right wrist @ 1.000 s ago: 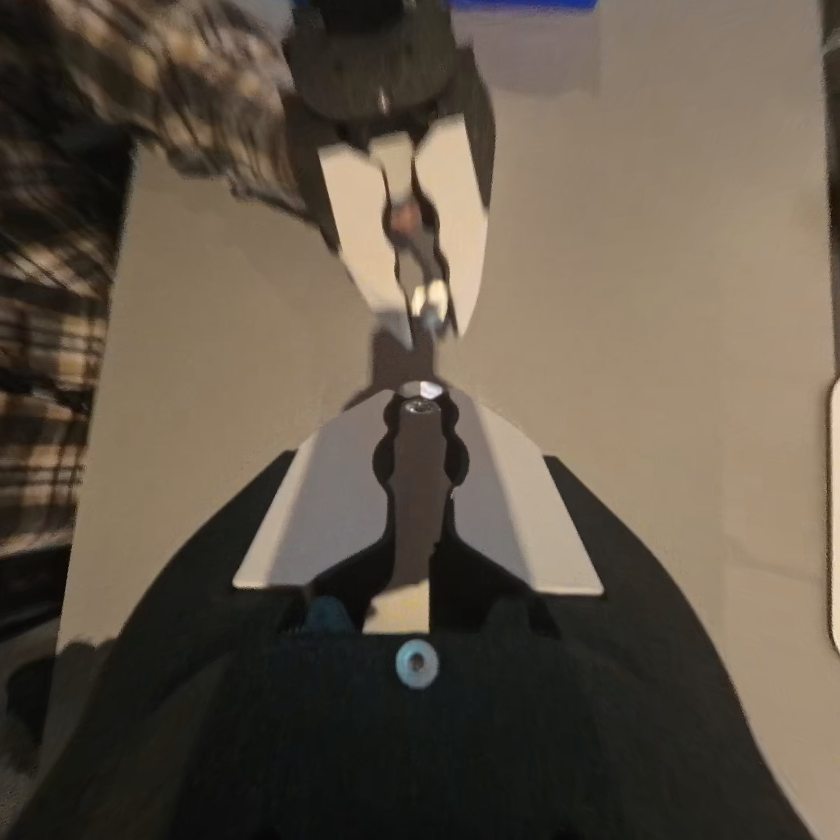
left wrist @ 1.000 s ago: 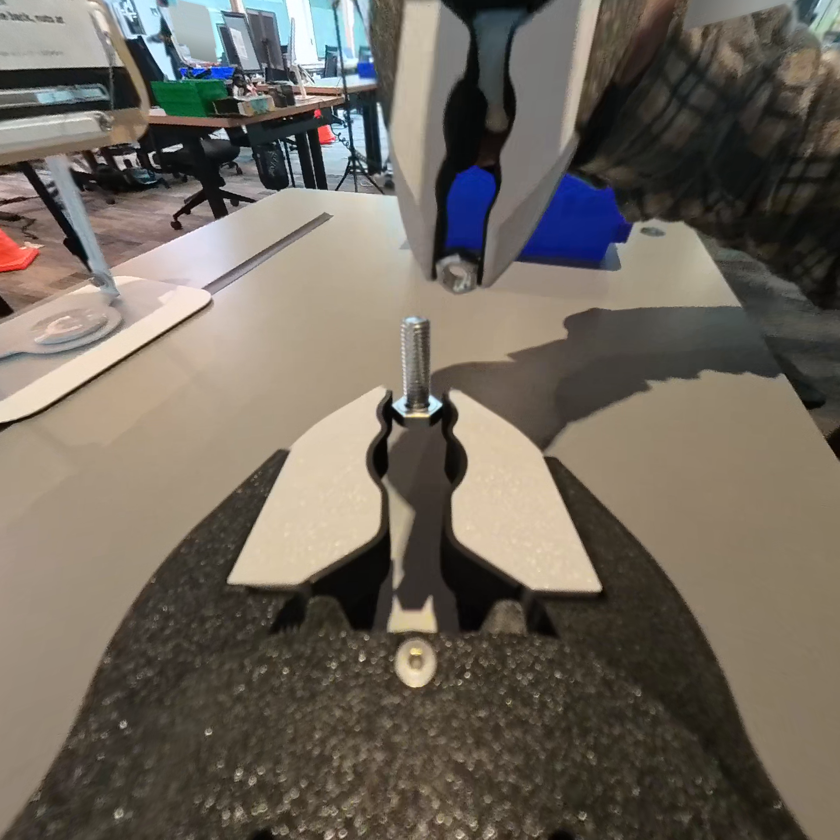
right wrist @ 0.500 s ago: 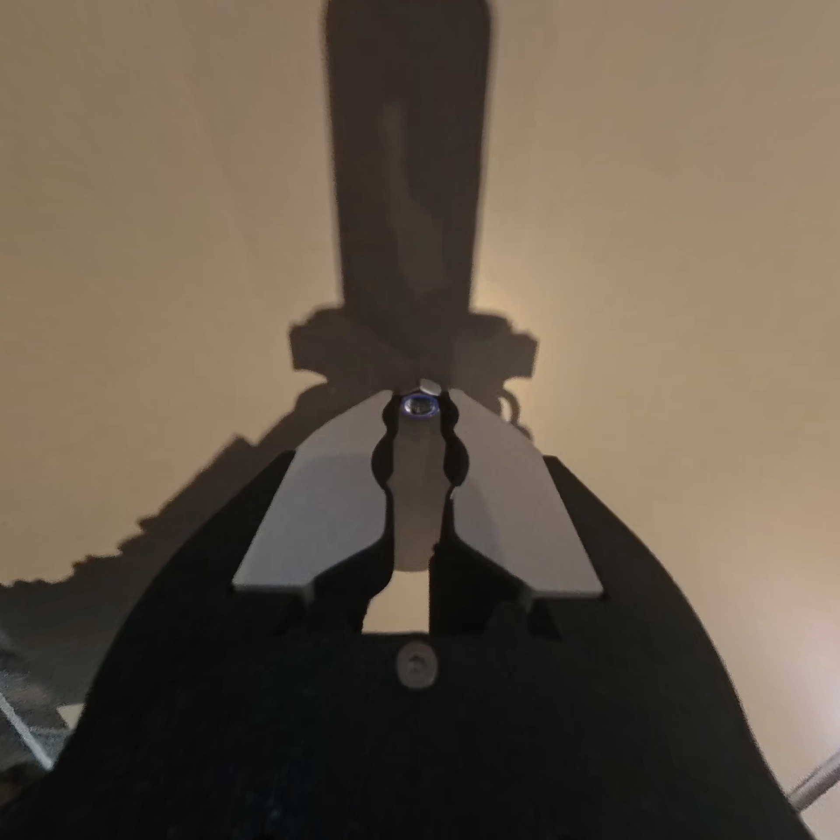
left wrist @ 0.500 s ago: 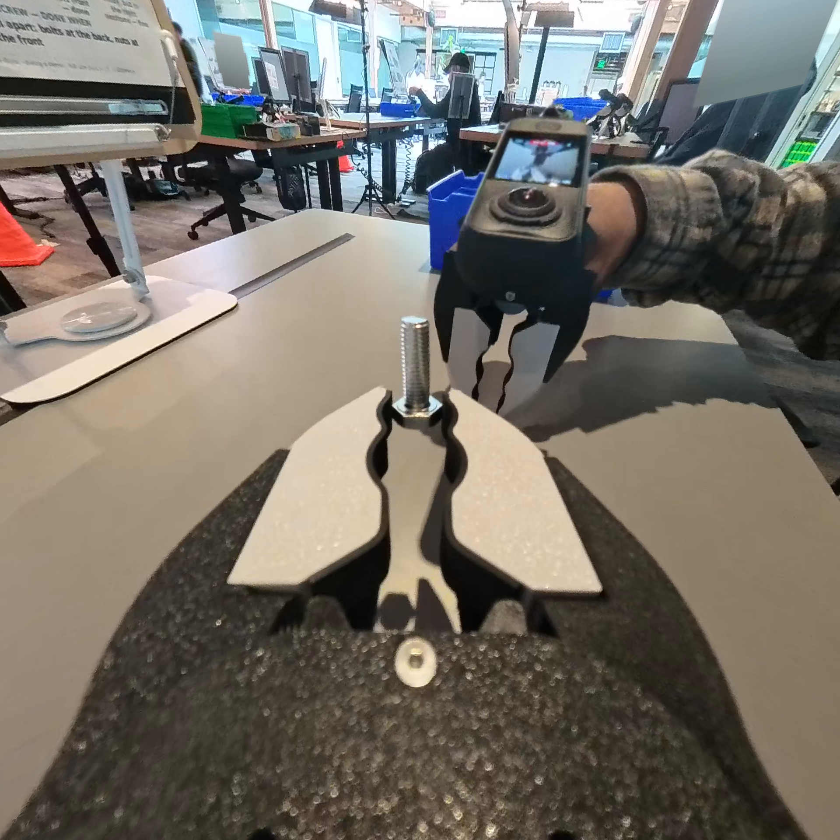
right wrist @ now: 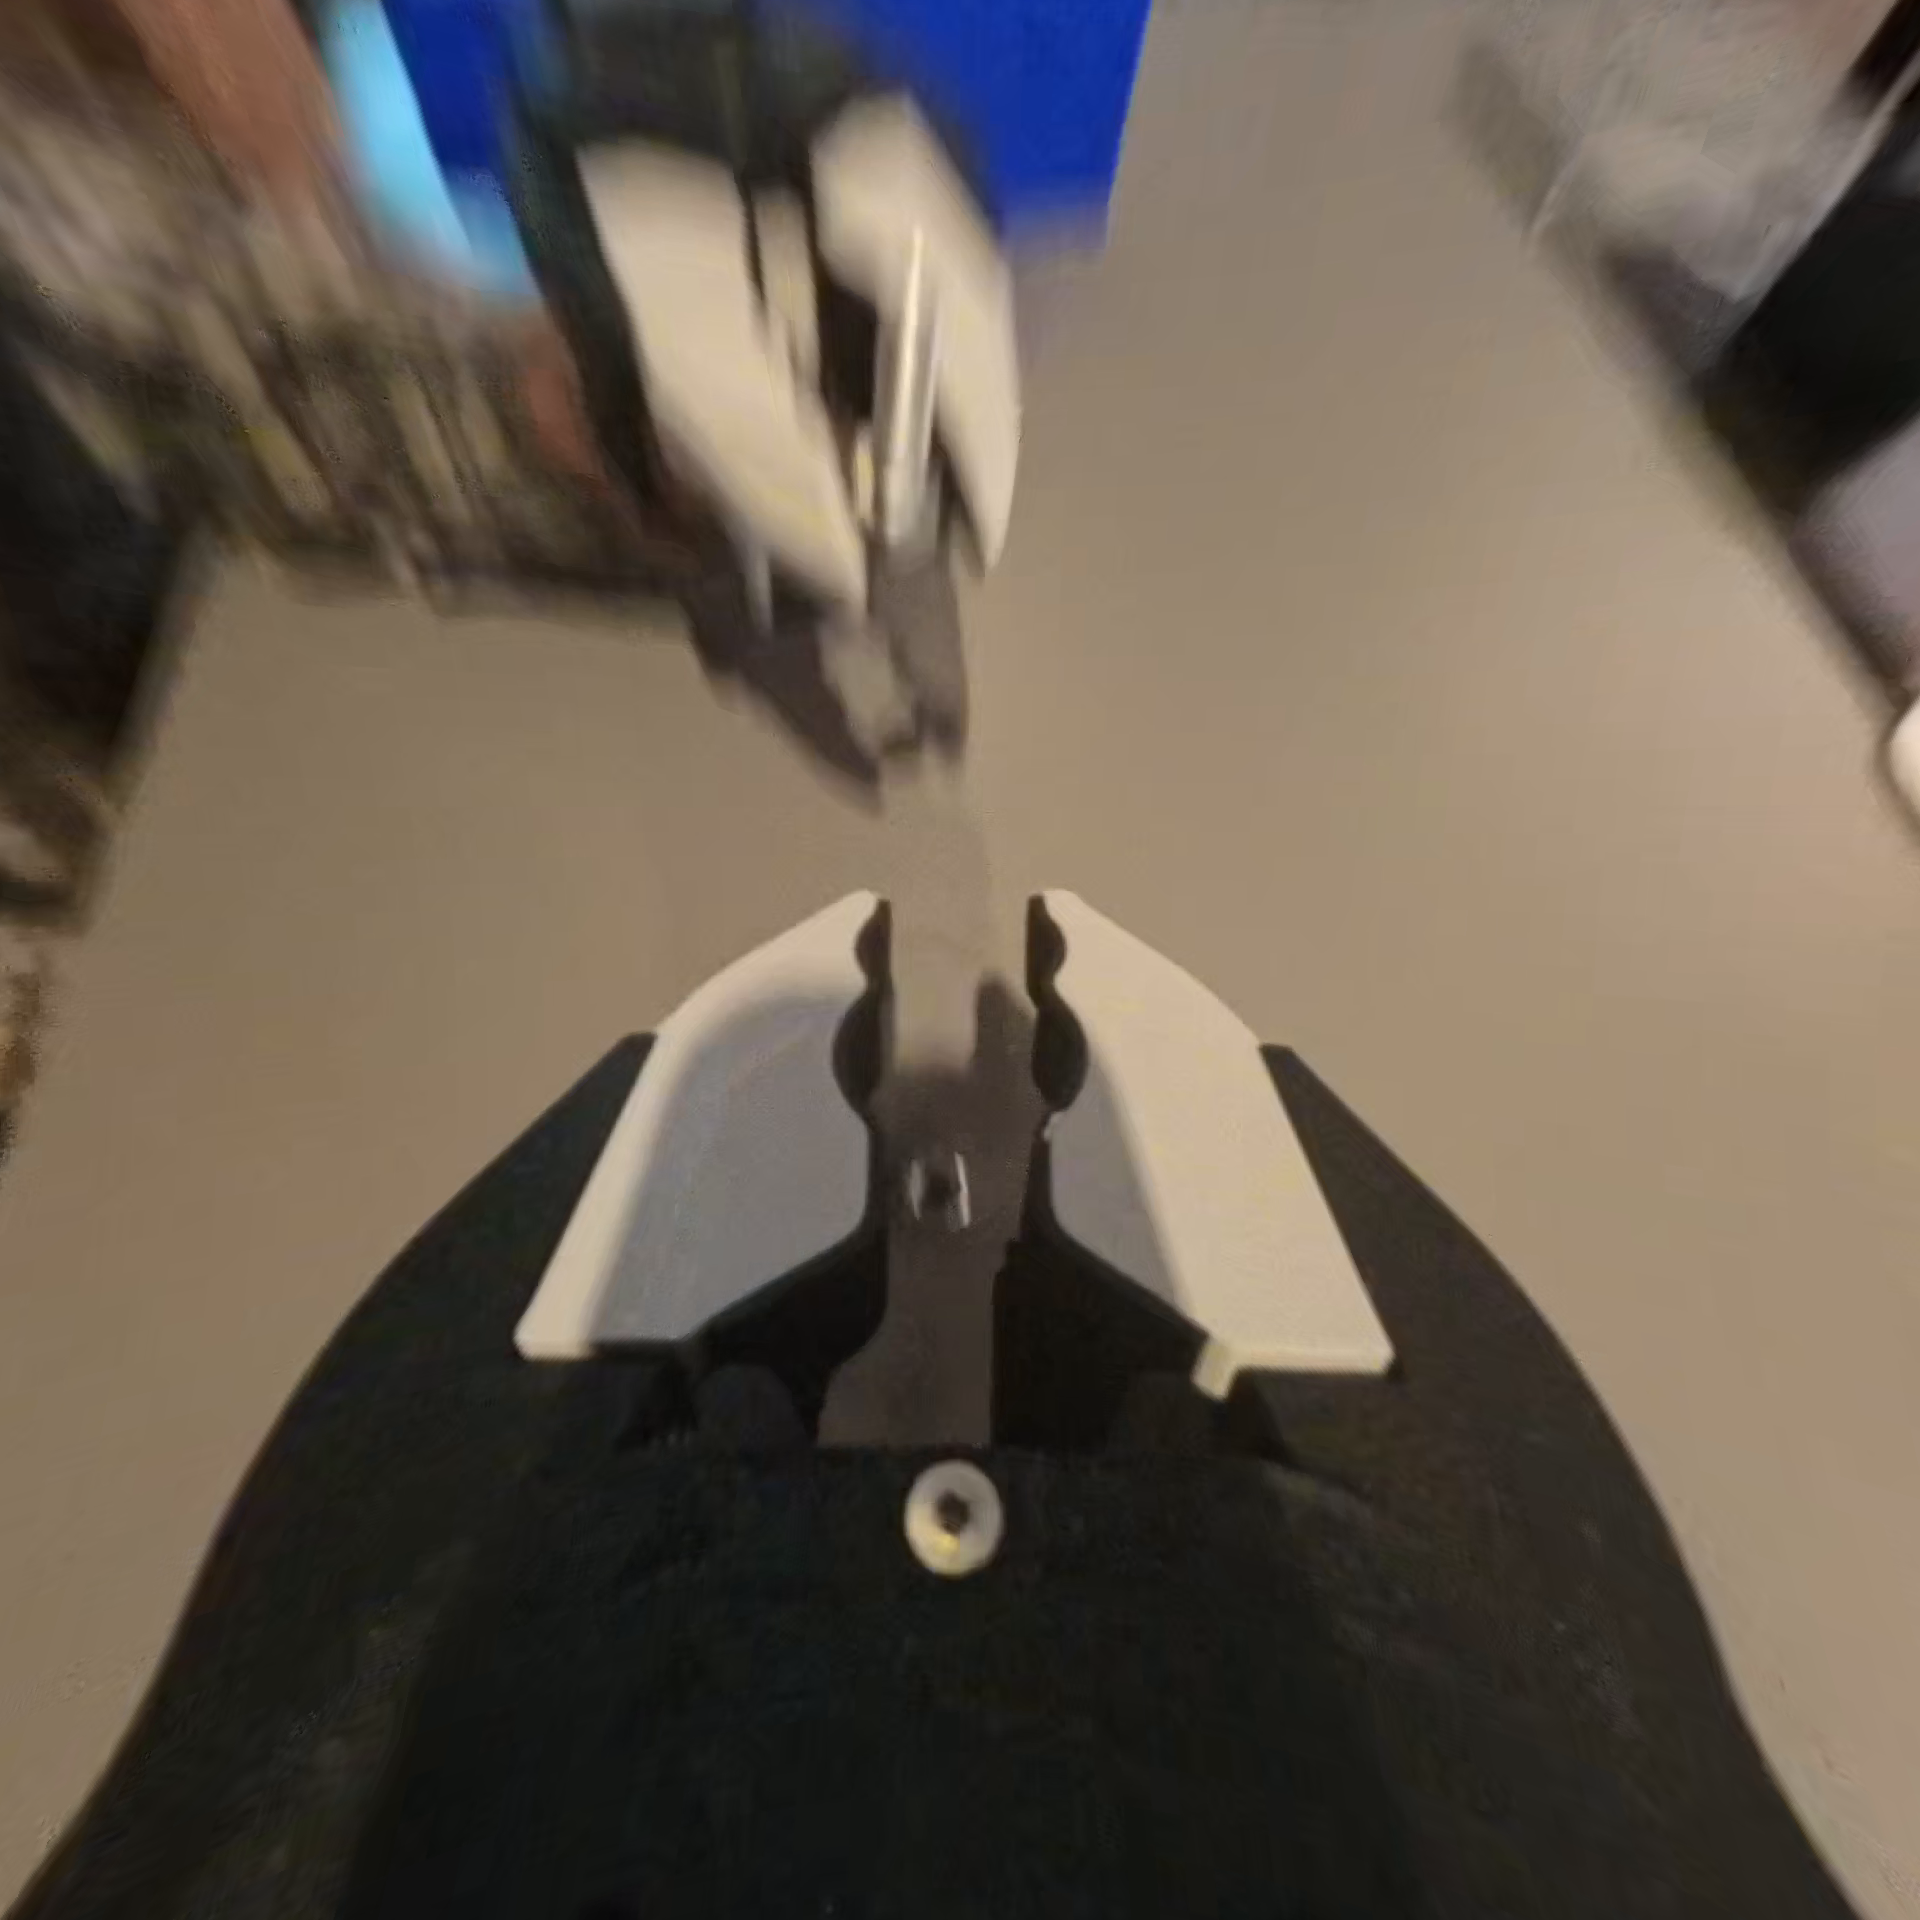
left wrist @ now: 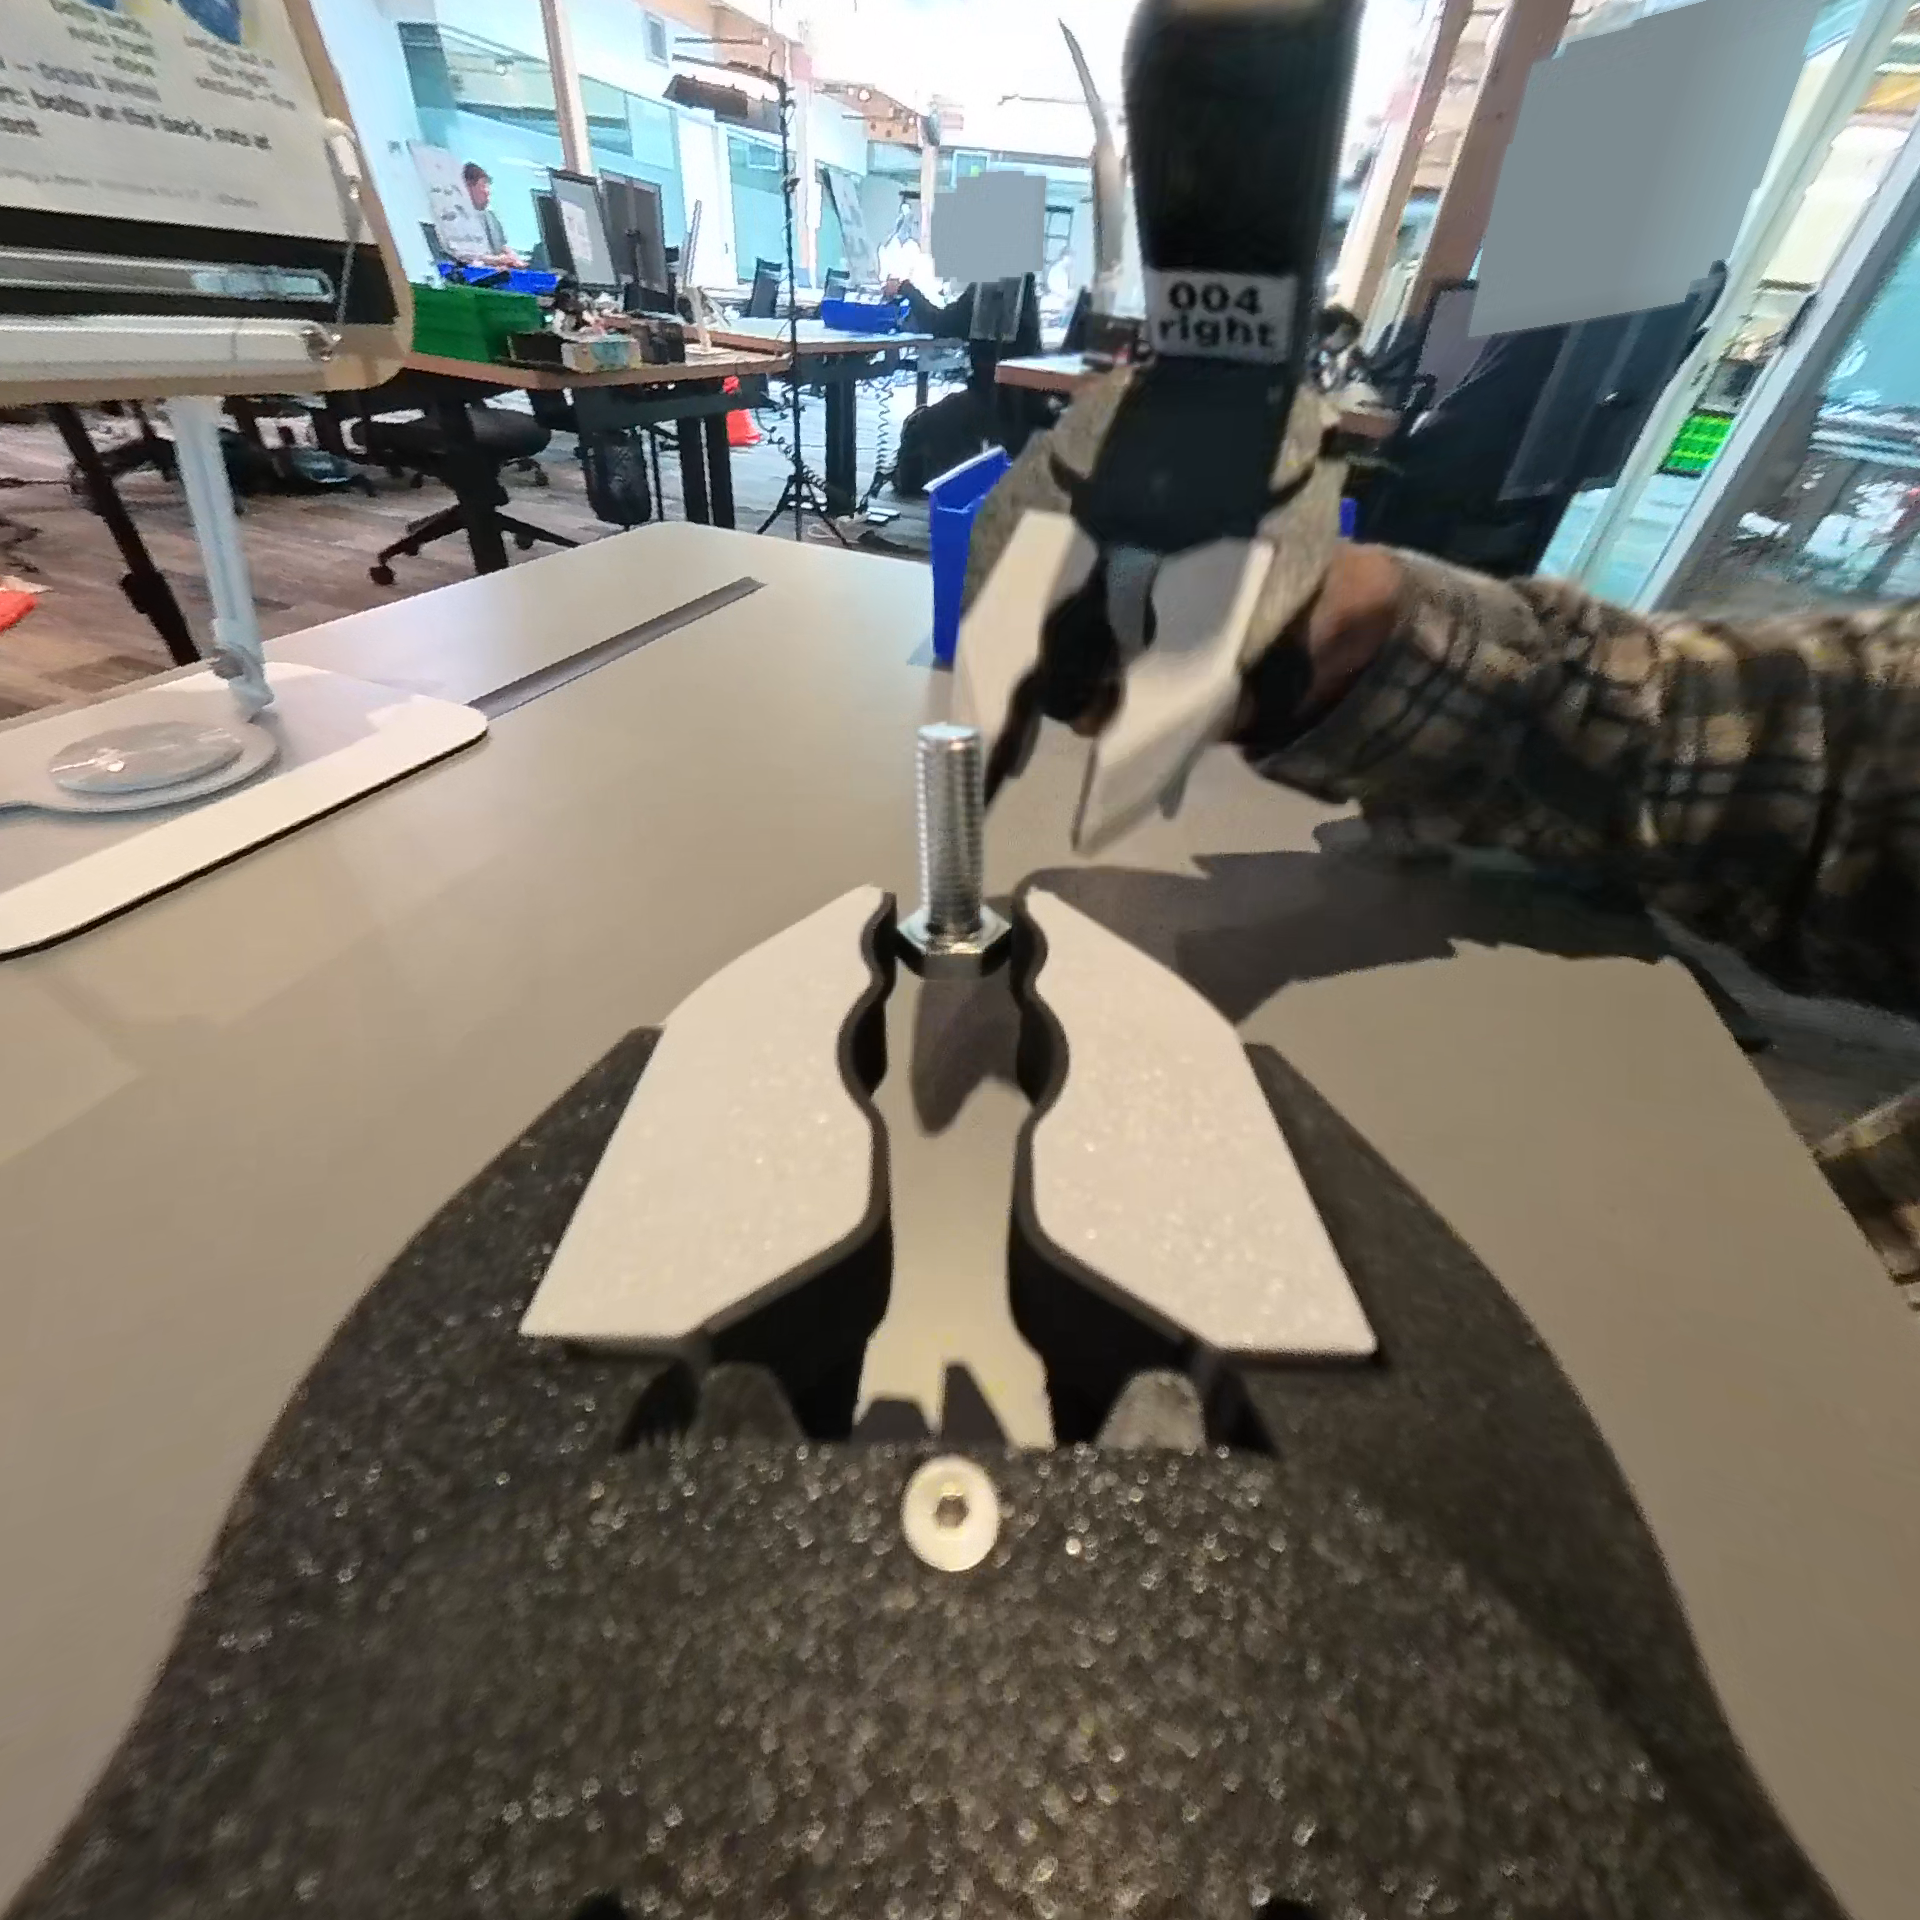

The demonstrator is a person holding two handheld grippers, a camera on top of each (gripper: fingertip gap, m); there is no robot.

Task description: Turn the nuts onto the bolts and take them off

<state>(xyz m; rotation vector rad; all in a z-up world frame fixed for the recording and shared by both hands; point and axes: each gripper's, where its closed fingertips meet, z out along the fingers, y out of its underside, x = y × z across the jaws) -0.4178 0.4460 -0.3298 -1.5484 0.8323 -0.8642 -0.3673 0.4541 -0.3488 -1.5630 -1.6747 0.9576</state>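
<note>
Progress: the thread of the bolt (left wrist: 948,831) is bare, no nut is on it. From this moment alone you cannot know if the turning on is yet to come or the taking off is finished.
Left gripper (left wrist: 949,925): your jaws are clamped on the hexagonal head of the bolt, and they hold it upright just above the bench (left wrist: 520,935), thread pointing up.
Right gripper (right wrist: 956,914): your jaws stand a little apart and nothing is between the tips.
Nut (right wrist: 938,1184): it shows in the gap between the right fingers, far behind the tips and touching neither finger. I judge that it lies on the bench below.
Remaining: pick up the nut and bring it to the top of the thread.
Sharpness: the right view is blurred, so the finer details are uncertain.
</note>
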